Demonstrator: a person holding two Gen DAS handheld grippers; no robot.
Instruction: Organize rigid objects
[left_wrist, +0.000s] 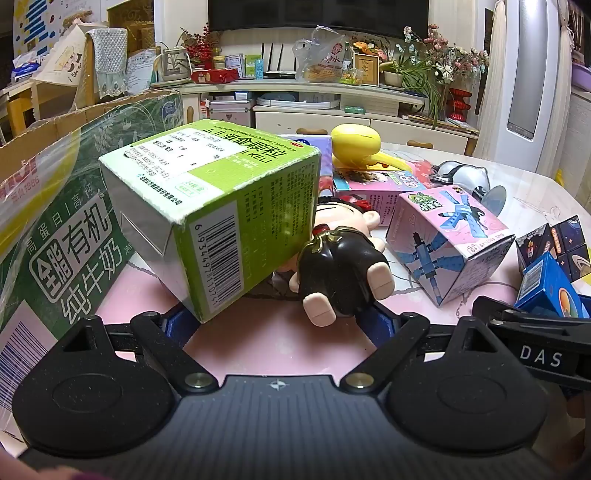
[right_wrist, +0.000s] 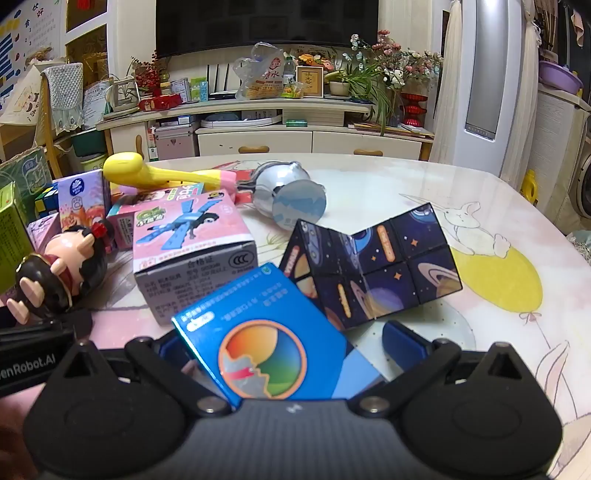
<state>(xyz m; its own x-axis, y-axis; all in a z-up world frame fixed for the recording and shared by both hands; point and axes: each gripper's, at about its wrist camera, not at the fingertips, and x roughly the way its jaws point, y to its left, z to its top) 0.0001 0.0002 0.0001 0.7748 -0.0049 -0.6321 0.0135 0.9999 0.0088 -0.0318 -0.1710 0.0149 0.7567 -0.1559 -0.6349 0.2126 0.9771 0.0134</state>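
Two grippers: I have both spread to full width, neither clamping anything.
Left gripper (left_wrist: 279, 321): the near corner of the green box (left_wrist: 218, 206) pokes between its blue pads; doll (left_wrist: 341, 258) lies feet-first at the right pad (left_wrist: 380, 325). Nothing pressed.
Right gripper (right_wrist: 291, 347): the blue box (right_wrist: 266, 336) sits in the gap, tilted, its corner over the left pad; right pad (right_wrist: 402, 343) stands clear of it. Contact on the left side I cannot tell.
Key relation: green box's long axis runs from the left fingers away and to the left, toward the milk carton (left_wrist: 66, 236) (open top, probably my bin). Left hand is much the nearer for it.
Blue box axis: diagonal, near-right to far-left across the right jaws; I judge a wrist turn is needed before closing.
Further out: pink brick-kit box (right_wrist: 192, 243) just behind the blue box, space cube (right_wrist: 373, 266) to its right, yellow toy (right_wrist: 147, 171) and silver toy (right_wrist: 284, 188) near the back of the table (right_wrist: 480, 206).
Progress: looks like the start, pile unsorted.
Risk: closing left on the corner could skid the green box into the doll.
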